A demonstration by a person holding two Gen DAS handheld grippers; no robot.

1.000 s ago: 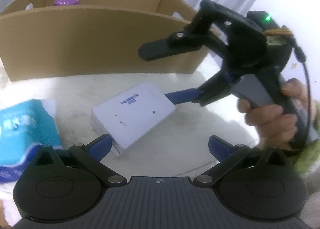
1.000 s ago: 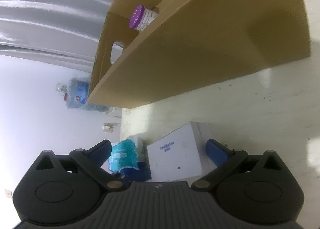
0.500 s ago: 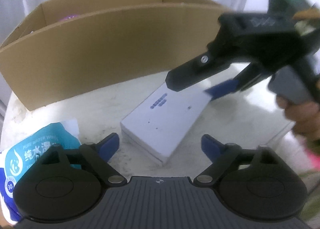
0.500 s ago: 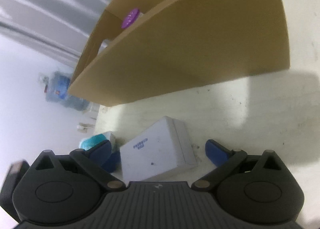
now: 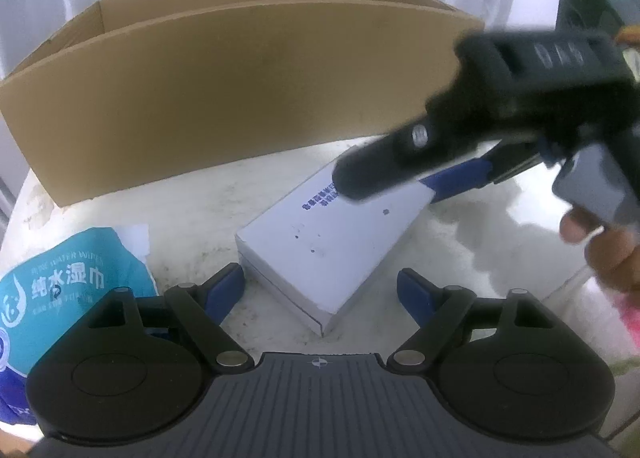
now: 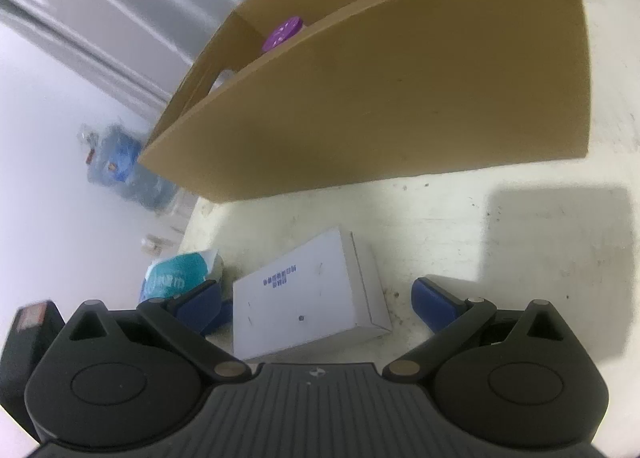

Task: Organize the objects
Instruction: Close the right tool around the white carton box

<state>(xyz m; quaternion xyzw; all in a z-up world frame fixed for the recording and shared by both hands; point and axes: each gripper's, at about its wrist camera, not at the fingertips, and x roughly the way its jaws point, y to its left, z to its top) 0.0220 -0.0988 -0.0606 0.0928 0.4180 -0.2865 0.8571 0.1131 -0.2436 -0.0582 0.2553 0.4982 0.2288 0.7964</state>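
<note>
A flat white box with blue print lies on the white table, also in the right wrist view. My left gripper is open, its blue fingers either side of the box's near corner. My right gripper is open around the box's other end; in the left wrist view it reaches in from the right, blurred, over the box's far end. A brown cardboard box stands behind; a purple-lidded jar sits inside it.
A blue wet-wipes pack lies left of the white box, also in the right wrist view. A water jug stands on the floor beyond the table edge. Something pink shows at the right edge.
Both grippers have come in over the white box, which now sits between each pair of open fingers. The right gripper has lowered and moved left across the box's far end.
</note>
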